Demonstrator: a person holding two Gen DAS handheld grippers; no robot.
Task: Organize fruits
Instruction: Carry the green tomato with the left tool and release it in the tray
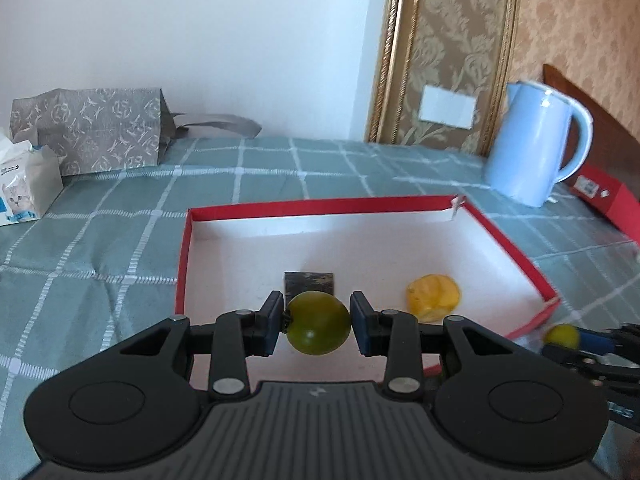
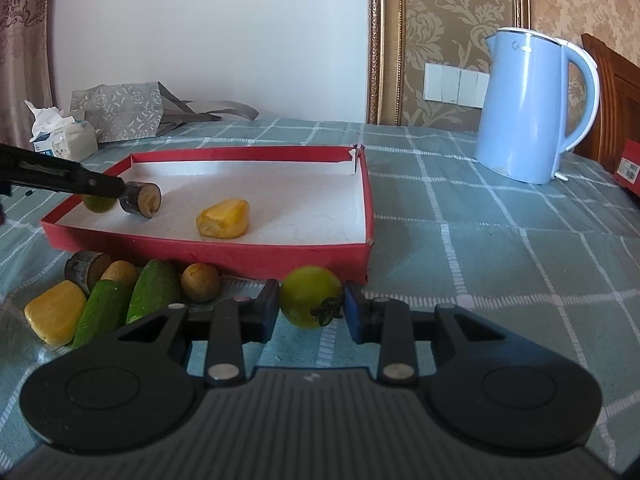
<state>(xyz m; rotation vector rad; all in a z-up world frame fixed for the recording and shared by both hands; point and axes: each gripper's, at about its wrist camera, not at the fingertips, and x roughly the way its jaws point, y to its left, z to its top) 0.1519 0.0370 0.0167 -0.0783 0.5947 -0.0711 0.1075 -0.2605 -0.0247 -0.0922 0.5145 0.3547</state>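
Left gripper clamped on green tomato, low centre of frame, above red tray floor. Right gripper clamped on yellow-green tomato, below tray's near wall, outside.

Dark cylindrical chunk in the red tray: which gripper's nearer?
Left. The left gripper, shut on a green tomato, hangs over the red shallow cardboard tray beside the dark cylindrical chunk. The right gripper, holding a yellow-green tomato, sits outside the tray's near wall.
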